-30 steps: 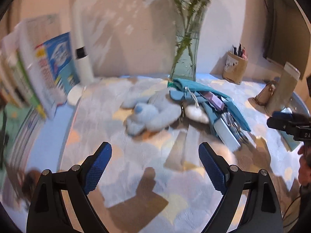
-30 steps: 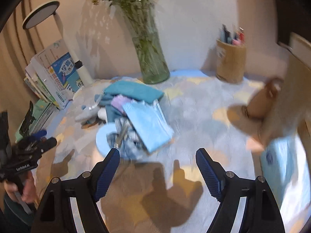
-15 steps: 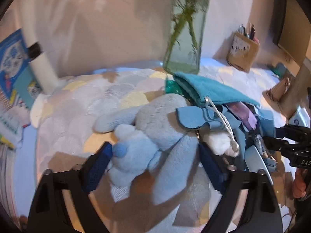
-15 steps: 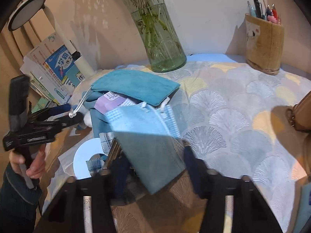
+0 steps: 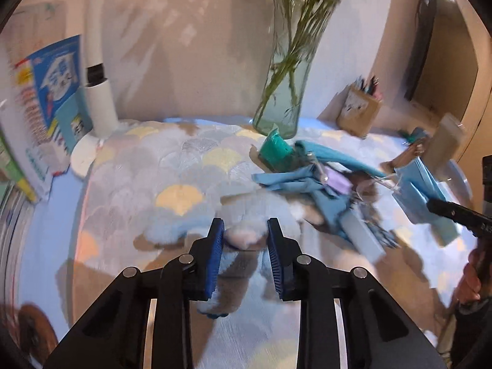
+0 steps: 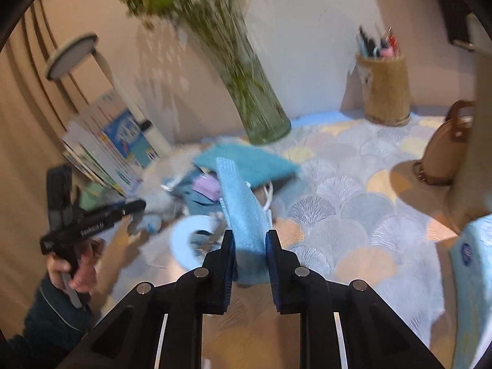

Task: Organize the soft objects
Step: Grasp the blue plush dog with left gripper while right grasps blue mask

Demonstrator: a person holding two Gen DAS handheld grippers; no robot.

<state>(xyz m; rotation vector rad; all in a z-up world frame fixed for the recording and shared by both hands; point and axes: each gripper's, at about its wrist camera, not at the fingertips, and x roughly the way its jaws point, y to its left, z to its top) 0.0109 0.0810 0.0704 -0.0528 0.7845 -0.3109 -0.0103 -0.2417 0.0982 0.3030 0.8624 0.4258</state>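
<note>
My left gripper (image 5: pixel 243 230) is shut on the pale blue plush toy (image 5: pixel 246 236), which hangs between the blue pads just above the patterned tablecloth (image 5: pixel 172 172). My right gripper (image 6: pixel 249 240) is shut on a light blue face mask (image 6: pixel 243 212) and holds it lifted; the mask also shows in the left wrist view (image 5: pixel 427 203). A heap of soft things lies in the middle: a teal cloth (image 6: pixel 246 161), a blue pouch (image 5: pixel 295 183), a lilac item (image 5: pixel 336 181) and a round pale blue disc (image 6: pixel 190 240).
A glass vase with green stems (image 5: pixel 283 101) stands behind the heap. A white lamp (image 5: pixel 98 101) and books (image 5: pixel 40 117) are at the left. A pen holder (image 6: pixel 386 89), a tan bag (image 6: pixel 442 150) and a blue box (image 6: pixel 473 276) are at the right.
Both grippers went from open to shut. The left closed on the plush toy and drew it back from the heap. The right closed on the face mask and lifted it.
</note>
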